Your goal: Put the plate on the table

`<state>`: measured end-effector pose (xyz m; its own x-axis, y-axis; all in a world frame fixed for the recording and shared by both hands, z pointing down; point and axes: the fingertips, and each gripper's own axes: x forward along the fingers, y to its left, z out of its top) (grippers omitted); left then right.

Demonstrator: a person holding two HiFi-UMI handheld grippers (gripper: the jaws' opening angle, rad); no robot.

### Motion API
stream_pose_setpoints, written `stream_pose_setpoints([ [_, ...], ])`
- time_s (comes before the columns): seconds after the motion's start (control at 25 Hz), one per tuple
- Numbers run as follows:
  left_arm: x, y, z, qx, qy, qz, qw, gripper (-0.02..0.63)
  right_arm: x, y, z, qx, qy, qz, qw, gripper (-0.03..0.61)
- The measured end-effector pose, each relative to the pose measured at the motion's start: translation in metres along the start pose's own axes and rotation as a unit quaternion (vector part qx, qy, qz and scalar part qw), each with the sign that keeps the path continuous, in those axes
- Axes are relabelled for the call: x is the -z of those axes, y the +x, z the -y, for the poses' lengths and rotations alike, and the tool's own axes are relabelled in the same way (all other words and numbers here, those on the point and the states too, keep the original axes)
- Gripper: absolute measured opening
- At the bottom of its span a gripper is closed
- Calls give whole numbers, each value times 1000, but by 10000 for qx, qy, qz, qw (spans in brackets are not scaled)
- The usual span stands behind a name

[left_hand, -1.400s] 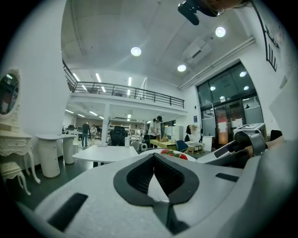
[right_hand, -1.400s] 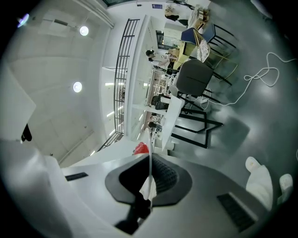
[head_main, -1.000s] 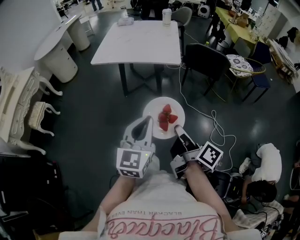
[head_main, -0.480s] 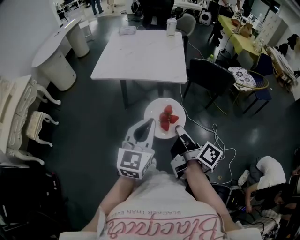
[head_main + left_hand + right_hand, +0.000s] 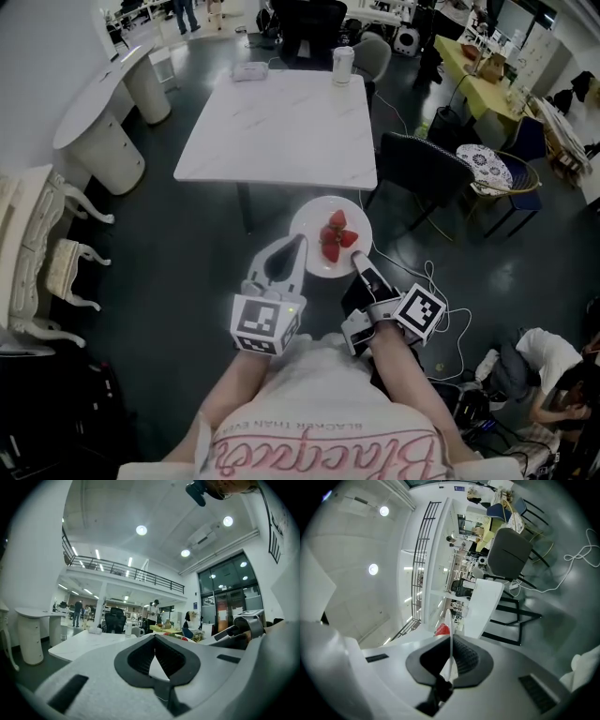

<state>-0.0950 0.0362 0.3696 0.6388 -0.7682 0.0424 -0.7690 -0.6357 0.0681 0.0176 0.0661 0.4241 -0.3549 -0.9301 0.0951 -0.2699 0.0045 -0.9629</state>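
Observation:
A white plate (image 5: pixel 314 217) with several red strawberries (image 5: pixel 335 236) hangs in the air over the dark floor, just short of the white table (image 5: pixel 281 117). My left gripper (image 5: pixel 298 242) is shut on the plate's left rim. The right gripper (image 5: pixel 357 258) is shut on its near right rim. In the left gripper view the white rim (image 5: pixel 158 665) fills the gap between the pads, with the table (image 5: pixel 89 641) beyond. The right gripper view has the plate (image 5: pixel 449 634) edge-on between the jaws, a strawberry (image 5: pixel 442 630) on it.
On the table's far edge stand a cup (image 5: pixel 343 59) and a small white box (image 5: pixel 248 70). A black chair (image 5: pixel 427 169) sits at its right, cables (image 5: pixel 427 272) trail on the floor. A white counter (image 5: pixel 112 103) and an ornate chair (image 5: pixel 37 244) stand left. A person (image 5: pixel 553 375) crouches lower right.
The table has drawn nearer and now lies just ahead of the plate. Both grippers keep the same hold on the plate. The crouching person has slid toward the lower right corner.

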Motion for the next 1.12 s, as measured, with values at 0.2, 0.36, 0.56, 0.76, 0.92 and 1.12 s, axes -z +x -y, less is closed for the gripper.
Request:
stream_pose_setpoints([
  [0.2,7,19,-9,24,-98,-46,9999,3,-12,17,3,-33,-7,13,10000,11],
  [0.36,3,37,-19,46,-52,-49,10000,3,-18,34,7,56,76,-37,9999,12],
  [0.56,6,66,-33,42,-56,-126,9999,3,-36,63,13,40,125,-31,9999,11],
  [0.76,9,104,-49,-19,-88,-211,9997,3,-64,95,24,86,270,32,9996,11],
  [0.92,11,141,-61,-52,-75,-238,9997,3,-90,129,30,21,282,11,9996,11],
  [1.12,12,191,-78,-149,-81,-259,9995,3,-125,171,34,-34,287,-99,9995,11],
])
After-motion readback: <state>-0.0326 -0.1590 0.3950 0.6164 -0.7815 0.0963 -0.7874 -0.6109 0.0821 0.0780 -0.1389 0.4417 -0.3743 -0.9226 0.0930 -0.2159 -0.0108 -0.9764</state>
